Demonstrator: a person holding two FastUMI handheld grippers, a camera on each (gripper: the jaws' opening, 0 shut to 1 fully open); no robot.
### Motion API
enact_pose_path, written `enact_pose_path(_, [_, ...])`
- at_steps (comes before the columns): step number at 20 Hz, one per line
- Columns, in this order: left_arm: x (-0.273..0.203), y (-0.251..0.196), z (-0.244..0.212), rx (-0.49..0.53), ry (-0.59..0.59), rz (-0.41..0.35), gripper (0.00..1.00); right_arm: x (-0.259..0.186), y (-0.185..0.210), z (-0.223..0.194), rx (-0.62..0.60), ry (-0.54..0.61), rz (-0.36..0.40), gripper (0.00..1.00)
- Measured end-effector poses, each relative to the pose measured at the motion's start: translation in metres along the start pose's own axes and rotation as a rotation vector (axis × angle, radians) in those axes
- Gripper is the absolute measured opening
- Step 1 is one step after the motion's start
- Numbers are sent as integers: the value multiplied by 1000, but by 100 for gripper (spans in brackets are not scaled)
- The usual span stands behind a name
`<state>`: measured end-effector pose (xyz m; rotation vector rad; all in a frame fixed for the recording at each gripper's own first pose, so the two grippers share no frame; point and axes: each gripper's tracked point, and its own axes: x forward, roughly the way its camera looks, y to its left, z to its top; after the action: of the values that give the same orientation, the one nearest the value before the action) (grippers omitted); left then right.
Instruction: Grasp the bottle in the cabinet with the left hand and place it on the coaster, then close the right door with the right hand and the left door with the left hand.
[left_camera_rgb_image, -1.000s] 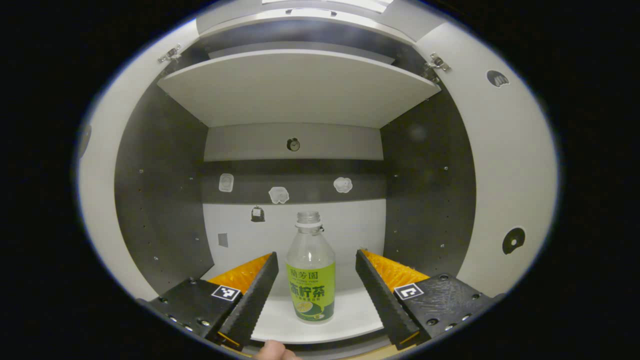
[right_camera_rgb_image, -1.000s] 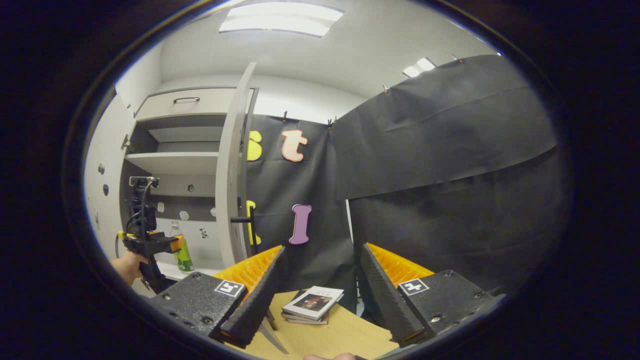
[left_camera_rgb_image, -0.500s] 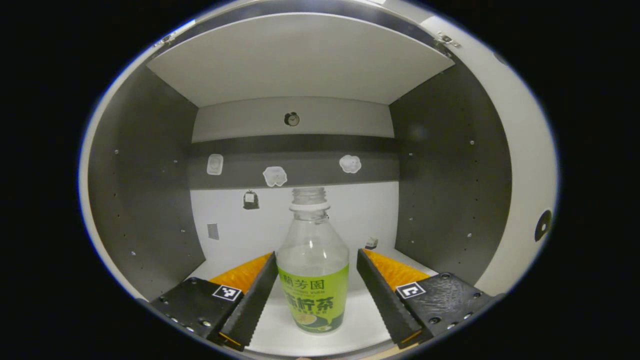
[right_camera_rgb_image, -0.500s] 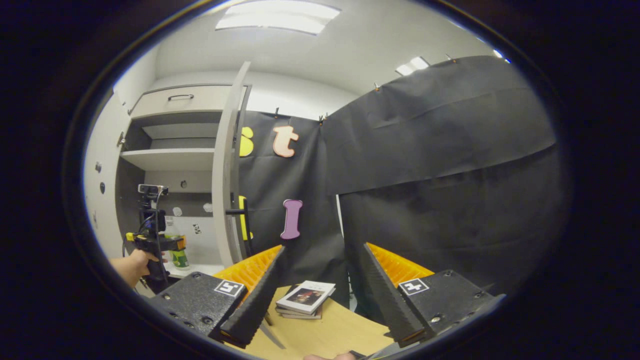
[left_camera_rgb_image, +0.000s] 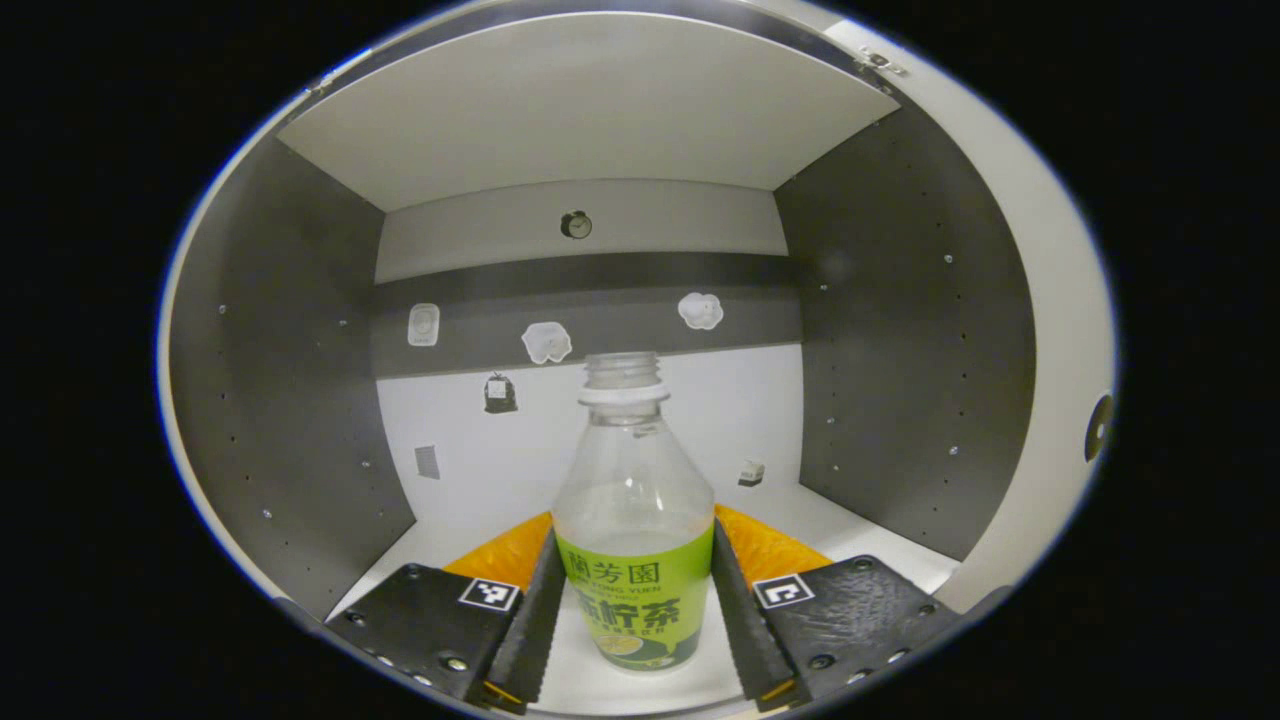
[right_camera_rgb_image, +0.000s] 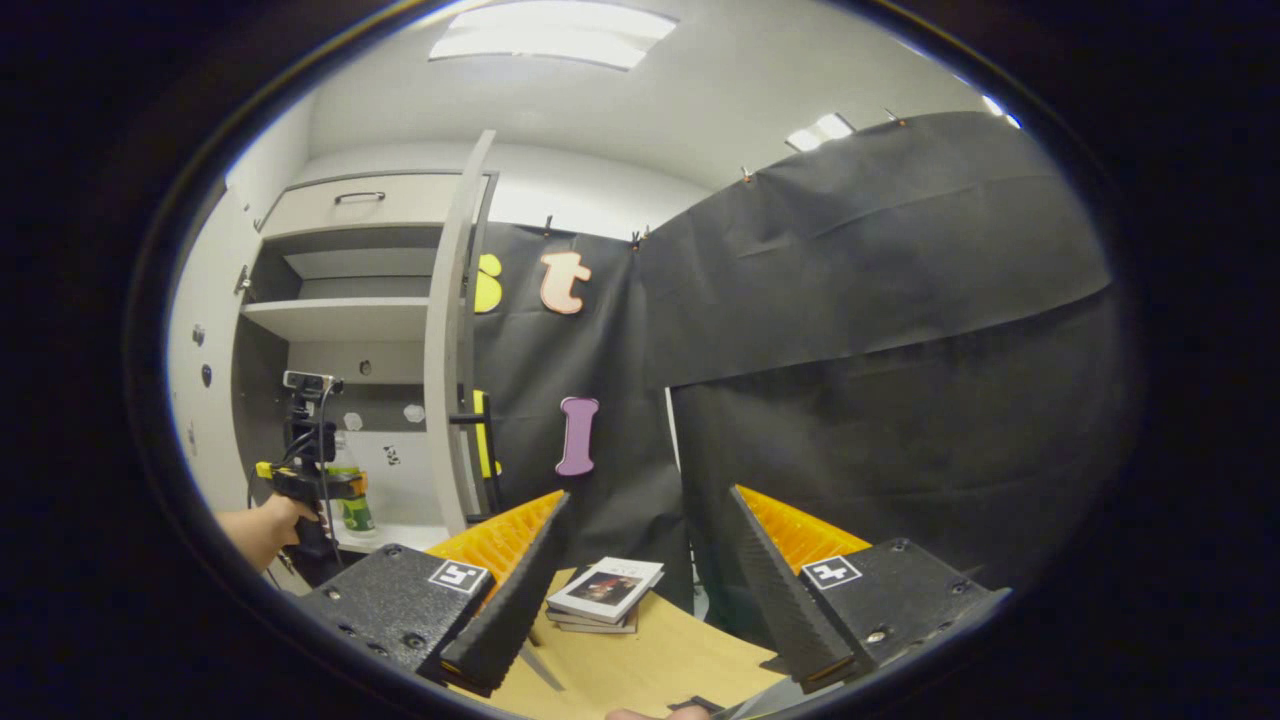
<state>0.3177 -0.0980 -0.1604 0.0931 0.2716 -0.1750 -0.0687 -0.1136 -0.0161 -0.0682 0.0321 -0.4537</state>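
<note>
I have the bottle (left_camera_rgb_image: 634, 530) right between the two fingers of my left gripper (left_camera_rgb_image: 632, 625). It stands straight up on the cabinet floor (left_camera_rgb_image: 870, 535), neck at the top, near the front edge. The two fingers look like they touch the green label (left_camera_rgb_image: 637, 600), one on each side of the bottle, so I think they are clamped on it. I can't tell how hard they squeeze.

The bottle is tall and the fingers hold it low down, at the label. I think the top could tip if I pull fast. So my next move should be a small lift, then a slow pull straight back toward me, out of the cabinet.

There is lots of room around the bottle. The shelf (left_camera_rgb_image: 590, 110) is high above the bottle's neck. The dark side walls stand well apart from the bottle on both sides.

My right gripper (right_camera_rgb_image: 640, 600) has its fingers spread apart and holds nothing. It hangs over the wooden table (right_camera_rgb_image: 640, 665), near some books (right_camera_rgb_image: 605, 590). It is well away from the bottle. The right door (right_camera_rgb_image: 450, 330) stands open between my right gripper and the bottle, with its edge turned toward me. I can't see the coaster from here.
</note>
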Motion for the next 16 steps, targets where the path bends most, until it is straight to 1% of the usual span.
enact_pose_path(1, [-7,0,3,-2,-5,-2,73,0,2,-1,-1,1,9,96])
enact_pose_path(2, [-12,1,6,-4,-13,-3,70,1,5,-1,-1,2,22,96])
enact_pose_path(5, [-29,4,16,-5,-32,0,69,3,11,-4,0,12,61,96])
enact_pose_path(7, [-42,6,20,-12,-36,5,69,5,15,-7,3,22,89,96])
enact_pose_path(8, [-48,7,22,-17,-42,9,69,6,18,-9,5,27,102,99])
enact_pose_path(10, [-60,13,25,-21,-49,24,69,7,21,-11,7,33,126,96])
enact_pose_path(11, [-66,14,24,-28,-45,25,73,10,22,-14,7,38,136,96])
enact_pose_path(13, [-79,14,19,-42,-25,16,73,12,28,-19,9,53,158,96])
enact_pose_path(15, [-90,22,20,-27,-37,30,73,14,38,-23,13,67,194,99])
enact_pose_path(16, [-96,23,20,-19,-41,32,69,16,43,-26,13,70,214,96])
